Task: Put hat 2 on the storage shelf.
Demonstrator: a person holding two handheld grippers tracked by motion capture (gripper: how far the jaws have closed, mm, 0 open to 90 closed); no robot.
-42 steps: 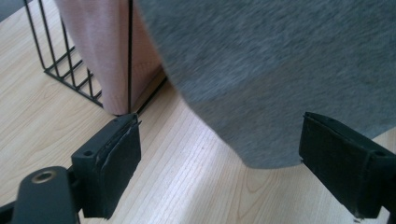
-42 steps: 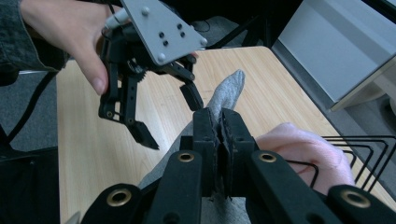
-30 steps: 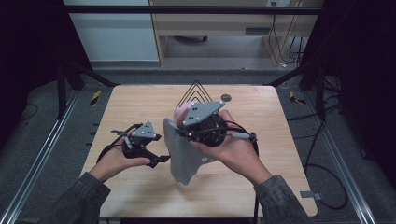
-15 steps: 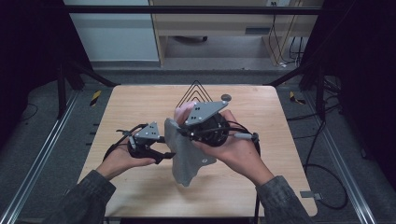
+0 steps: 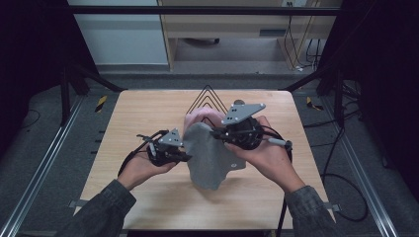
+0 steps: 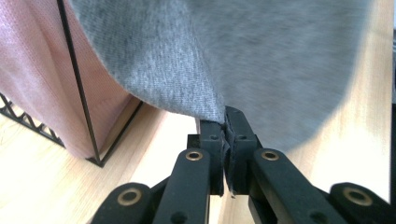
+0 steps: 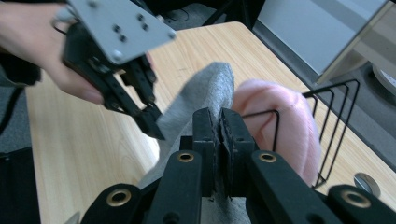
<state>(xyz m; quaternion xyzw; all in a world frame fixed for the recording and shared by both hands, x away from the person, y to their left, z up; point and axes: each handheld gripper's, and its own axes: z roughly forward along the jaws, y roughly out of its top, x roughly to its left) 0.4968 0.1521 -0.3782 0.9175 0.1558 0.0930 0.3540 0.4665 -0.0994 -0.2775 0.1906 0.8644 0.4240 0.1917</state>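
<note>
A grey knit cloth [image 5: 207, 159] hangs above the middle of the wooden table [image 5: 148, 108], held up between both grippers. My left gripper [image 5: 187, 157] has just been closing, and its jaws now pinch the cloth's left edge [image 6: 212, 105]. My right gripper [image 5: 217, 133] is shut on the cloth's upper part [image 7: 212, 88], with my left gripper [image 7: 152, 119] close in front of it. Behind the cloth a pink knit hat [image 5: 200, 117] sits in a black wire rack [image 5: 207, 96]. The same pink hat [image 6: 37, 79] and rack wire [image 6: 74, 79] show at the left in the left gripper view.
A small grey disc [image 5: 238, 102] lies on the table just right of the rack. Bare tabletop stretches to the left, right and front of the hands. Metal rails [image 5: 44, 163] run along both sides of the table, and cables [image 5: 341, 182] trail on the floor at right.
My left gripper moved right to the cloth's edge and shut on it. My right gripper moved right and away with the cloth, which now spreads wider between the two.
</note>
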